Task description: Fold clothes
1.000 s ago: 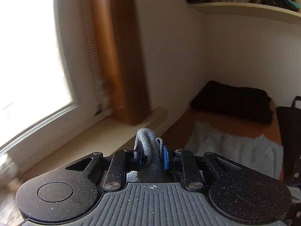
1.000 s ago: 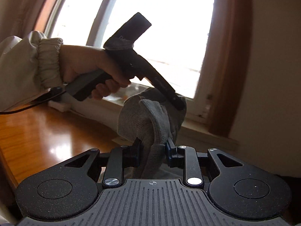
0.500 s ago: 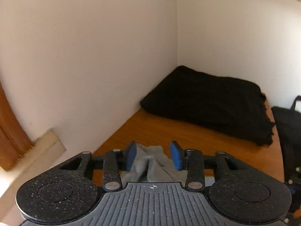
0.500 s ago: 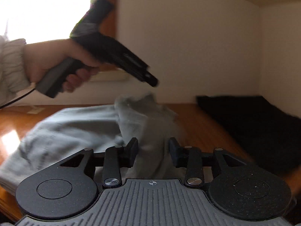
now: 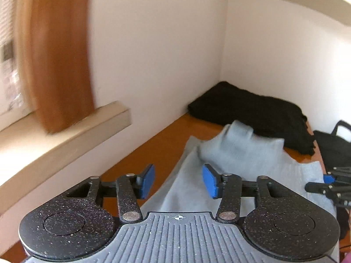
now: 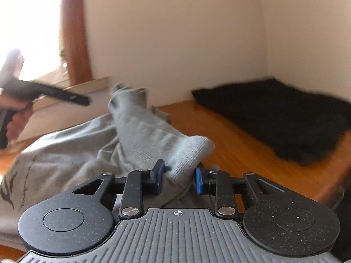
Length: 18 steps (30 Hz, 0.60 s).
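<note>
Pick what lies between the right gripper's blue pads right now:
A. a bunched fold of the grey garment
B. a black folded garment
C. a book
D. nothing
A: in the right wrist view a thick fold of the grey garment sits between the right gripper pads.

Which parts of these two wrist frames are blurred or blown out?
Left wrist view: the brown curtain and window at the left edge are motion-smeared; the grey garment and black cloth are fairly sharp. Right wrist view: the window is blown out to white, the hand is blurred, and the black cloth's edges are soft.
</note>
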Each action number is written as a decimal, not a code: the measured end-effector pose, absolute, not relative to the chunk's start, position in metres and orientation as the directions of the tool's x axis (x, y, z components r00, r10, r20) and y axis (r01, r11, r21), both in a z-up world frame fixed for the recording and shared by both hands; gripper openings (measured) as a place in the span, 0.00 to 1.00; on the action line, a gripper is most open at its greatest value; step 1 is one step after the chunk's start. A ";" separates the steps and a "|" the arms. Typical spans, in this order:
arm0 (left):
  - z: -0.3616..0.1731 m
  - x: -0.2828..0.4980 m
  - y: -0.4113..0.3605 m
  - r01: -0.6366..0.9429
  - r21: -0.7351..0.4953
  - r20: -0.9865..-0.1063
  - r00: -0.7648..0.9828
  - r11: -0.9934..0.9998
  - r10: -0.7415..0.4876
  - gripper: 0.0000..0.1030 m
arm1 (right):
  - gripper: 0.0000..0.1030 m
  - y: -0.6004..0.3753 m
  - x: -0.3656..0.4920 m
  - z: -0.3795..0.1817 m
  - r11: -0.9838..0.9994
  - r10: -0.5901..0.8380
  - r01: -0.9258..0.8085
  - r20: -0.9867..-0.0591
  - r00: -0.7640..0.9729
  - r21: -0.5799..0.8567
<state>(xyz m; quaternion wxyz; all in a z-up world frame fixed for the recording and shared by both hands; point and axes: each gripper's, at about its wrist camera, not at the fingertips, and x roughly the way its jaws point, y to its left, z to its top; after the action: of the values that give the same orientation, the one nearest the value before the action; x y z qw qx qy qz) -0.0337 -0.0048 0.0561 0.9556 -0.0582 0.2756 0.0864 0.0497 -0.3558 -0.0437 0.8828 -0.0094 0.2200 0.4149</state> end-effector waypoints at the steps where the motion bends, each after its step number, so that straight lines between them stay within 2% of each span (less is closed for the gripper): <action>1: 0.054 -0.040 0.000 -0.197 -0.073 -0.532 0.837 0.978 0.129 0.53 | 0.35 -0.357 0.050 -0.043 0.668 0.721 -0.723 -0.397 0.569 0.176; 4: 0.046 -0.053 0.011 -0.182 -0.087 -0.529 0.842 0.979 0.109 0.53 | 0.39 -0.350 0.040 -0.030 0.712 0.674 -0.695 -0.369 0.640 0.095; 6: 0.038 -0.060 0.011 -0.163 -0.099 -0.525 0.846 0.982 0.088 0.53 | 0.46 -0.347 0.036 -0.015 0.732 0.656 -0.677 -0.342 0.672 0.073; 11: 0.027 -0.080 0.013 -0.114 -0.103 -0.519 0.853 0.988 0.044 0.57 | 0.50 -0.303 0.038 0.010 0.658 0.705 -0.753 -0.361 0.610 0.013; 16: 0.017 -0.099 0.023 -0.099 -0.116 -0.528 0.849 0.988 0.023 0.57 | 0.53 -0.225 0.071 0.012 0.592 0.696 -0.806 -0.506 0.509 0.002; 18: 0.014 -0.102 0.028 -0.101 -0.124 -0.539 0.842 0.987 0.019 0.57 | 0.62 -0.196 0.085 0.010 0.578 0.666 -0.816 -0.572 0.479 -0.010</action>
<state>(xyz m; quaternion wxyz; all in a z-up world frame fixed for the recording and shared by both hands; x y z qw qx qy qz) -0.1020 0.0276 0.0141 0.9568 -0.0738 0.2794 0.0313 0.0854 -0.1962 0.0097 0.8481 -0.1421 0.2640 0.4367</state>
